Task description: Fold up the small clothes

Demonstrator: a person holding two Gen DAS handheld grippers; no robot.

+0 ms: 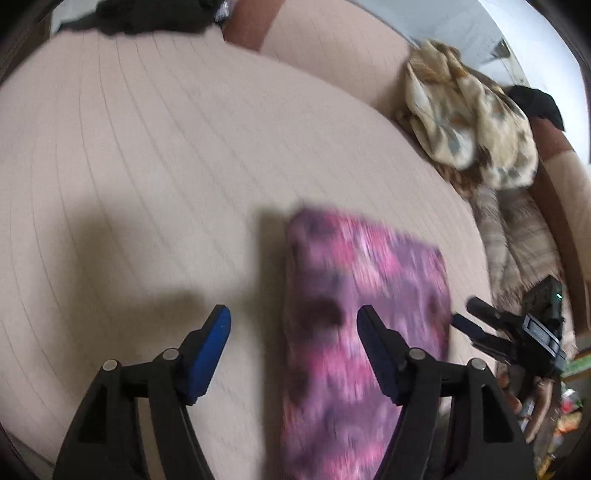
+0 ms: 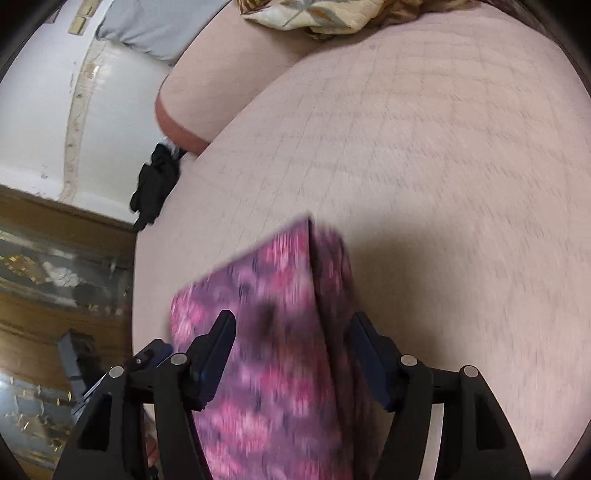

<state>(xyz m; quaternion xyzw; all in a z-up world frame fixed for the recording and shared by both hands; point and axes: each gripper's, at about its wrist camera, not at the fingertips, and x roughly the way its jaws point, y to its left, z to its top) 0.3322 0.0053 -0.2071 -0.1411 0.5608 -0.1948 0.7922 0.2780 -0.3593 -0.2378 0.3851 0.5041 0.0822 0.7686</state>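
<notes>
- Left wrist view only: right gripper [image 1: 460, 325] poking in at the right edge with a bare hand [image 1: 532, 402] behind it, plus a black item [image 1: 537, 101] on the sofa arm beyond the patterned blanket [image 1: 469, 129].
- Right wrist view only: white wall, wooden floor with a glass-topped piece at left, grey cushion [image 2: 147, 29] at the top, and the pink cloth's folded flap showing as a dark crease down its right side.
- Both views: pink-purple cloth [image 1: 354, 332] [image 2: 273, 350] folded flat on the beige sofa seat [image 1: 147, 166] [image 2: 443, 184], near the seat's front edge, blurred by motion.
- Left gripper [image 1: 293, 321] tilted steeply down, jaws spread, nothing pinched; left pad over bare seat, right pad over the cloth's left part.
- Right gripper [image 2: 291, 325] angled down, jaws spread wide astride the cloth, pads not pressing on it.
- In the right wrist view, left gripper [image 2: 149, 356] just visible at lower left, beside the cloth's corner.
- Count: two grippers, one pink cloth, one patterned blanket, one dark garment [image 1: 140, 20] [image 2: 155, 184] at the seat's far edge.
</notes>
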